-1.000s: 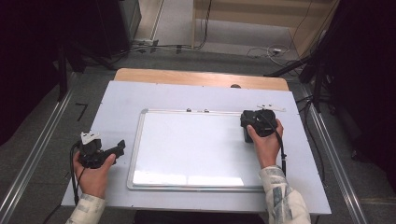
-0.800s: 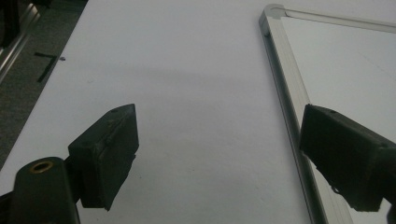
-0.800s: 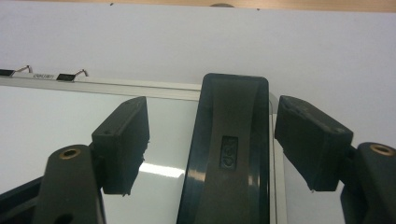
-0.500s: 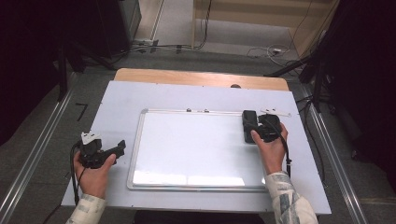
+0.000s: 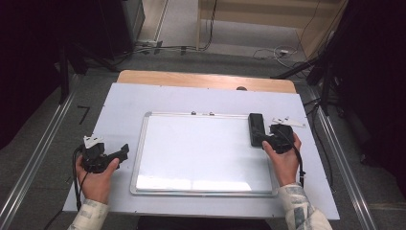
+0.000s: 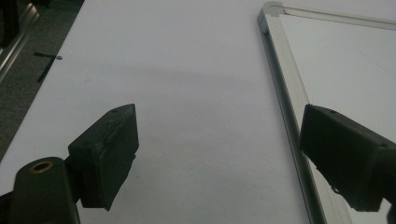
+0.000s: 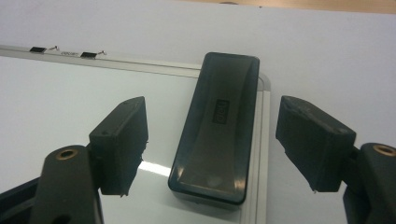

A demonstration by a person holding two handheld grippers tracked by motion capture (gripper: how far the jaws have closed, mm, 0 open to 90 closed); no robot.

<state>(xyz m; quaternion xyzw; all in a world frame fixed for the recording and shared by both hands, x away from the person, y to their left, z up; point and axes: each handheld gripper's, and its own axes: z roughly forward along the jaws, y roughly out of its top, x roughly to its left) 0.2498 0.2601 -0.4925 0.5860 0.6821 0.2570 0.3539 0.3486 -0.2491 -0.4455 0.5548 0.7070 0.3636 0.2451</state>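
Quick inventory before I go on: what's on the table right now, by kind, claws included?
Whiteboard: 1
Black eraser, lying on the whiteboard's right edge: 1
Claws: 2, the left claw open over the table beside the board, the right claw open on either side of the eraser
Total: 4

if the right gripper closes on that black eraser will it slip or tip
The eraser looks like smooth, glossy hard plastic, so it may be a bit slippery. It is long, low and lying flat on the whiteboard, so tipping seems unlikely. The right hand-held gripper straddles its width, open.
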